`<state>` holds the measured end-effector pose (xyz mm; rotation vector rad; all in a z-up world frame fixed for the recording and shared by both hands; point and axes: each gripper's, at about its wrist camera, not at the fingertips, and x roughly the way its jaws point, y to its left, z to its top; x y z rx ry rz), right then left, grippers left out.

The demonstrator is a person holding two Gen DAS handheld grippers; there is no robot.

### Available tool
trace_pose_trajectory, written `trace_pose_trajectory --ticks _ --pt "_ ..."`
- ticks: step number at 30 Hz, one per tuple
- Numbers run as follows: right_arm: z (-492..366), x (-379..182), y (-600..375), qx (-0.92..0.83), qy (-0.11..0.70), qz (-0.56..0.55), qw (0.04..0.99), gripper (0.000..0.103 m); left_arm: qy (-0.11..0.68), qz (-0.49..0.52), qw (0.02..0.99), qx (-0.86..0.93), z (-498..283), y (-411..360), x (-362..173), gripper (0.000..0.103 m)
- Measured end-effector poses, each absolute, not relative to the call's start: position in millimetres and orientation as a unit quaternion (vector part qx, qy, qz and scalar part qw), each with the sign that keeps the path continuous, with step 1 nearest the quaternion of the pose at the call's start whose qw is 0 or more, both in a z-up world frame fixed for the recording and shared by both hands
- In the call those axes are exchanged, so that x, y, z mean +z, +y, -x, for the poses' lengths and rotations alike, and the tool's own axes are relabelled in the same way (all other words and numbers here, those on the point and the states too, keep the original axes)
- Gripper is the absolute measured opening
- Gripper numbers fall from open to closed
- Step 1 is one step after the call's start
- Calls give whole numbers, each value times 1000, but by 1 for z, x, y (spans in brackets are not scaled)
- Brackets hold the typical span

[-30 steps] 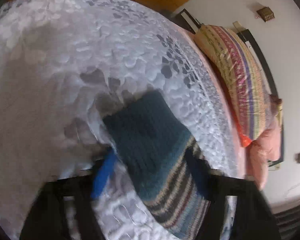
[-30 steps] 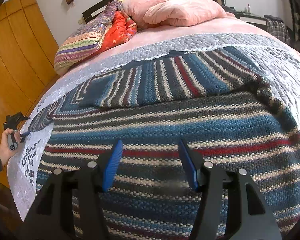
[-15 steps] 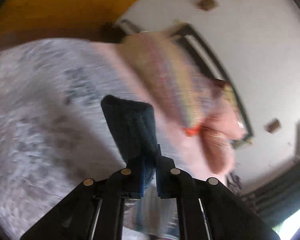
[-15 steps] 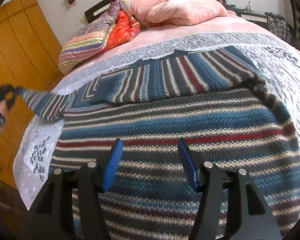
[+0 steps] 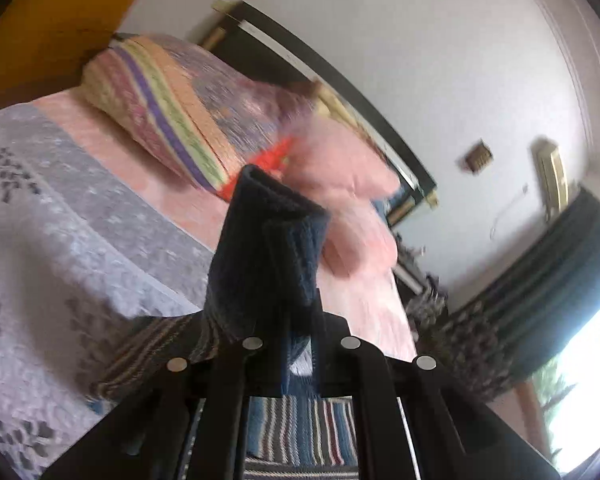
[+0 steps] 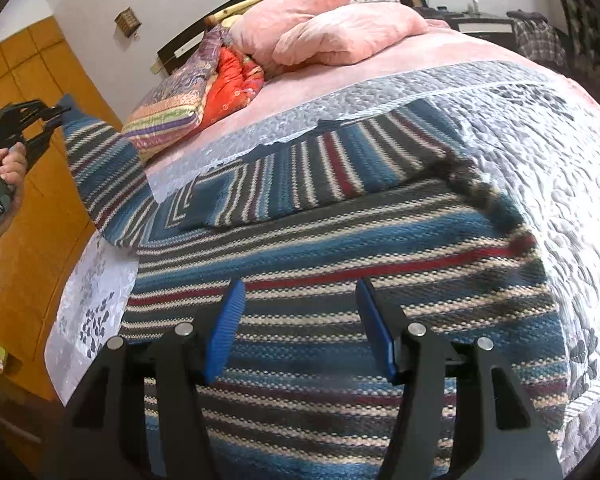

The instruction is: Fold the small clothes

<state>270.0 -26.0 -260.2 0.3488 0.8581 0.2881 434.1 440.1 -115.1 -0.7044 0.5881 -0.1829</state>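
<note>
A striped knit sweater (image 6: 340,248) in blue, grey, cream and red lies spread on the bed. Its left sleeve (image 6: 104,184) is lifted off the cover, and its dark blue cuff (image 5: 268,248) sticks up between the fingers of my left gripper (image 5: 296,336), which is shut on it. In the right wrist view that left gripper (image 6: 56,116) is held by a hand at the far left, above the bed's edge. My right gripper (image 6: 300,320) hovers open over the sweater's lower body, with nothing between its blue pads (image 6: 226,328).
The bed wears a grey-white quilted cover (image 6: 560,168) over a pink sheet. A striped multicolour pillow (image 5: 180,108), an orange cushion (image 6: 232,80) and pink bedding (image 6: 332,28) are piled at the dark headboard. Orange wooden wardrobe doors (image 6: 32,72) stand left of the bed.
My left gripper shut on the sleeve cuff and raised it off the cover, up and toward the headboard. The right gripper stayed open over the sweater's body.
</note>
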Motion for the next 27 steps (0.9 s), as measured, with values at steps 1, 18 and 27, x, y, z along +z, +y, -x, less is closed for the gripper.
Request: trace_pose_trajectory --ticks 1,18,27 --pt "-271 -261 -30 137 412 -174 884 58 293 329 893 -92 -441 422 -120 7" --pt "-277 -284 -64 126 428 -233 864 59 433 155 879 -123 -467 184 -286 8" --pt "-347 -260 -85 200 446 -323 810 74 436 195 863 -161 -393 221 -302 80"
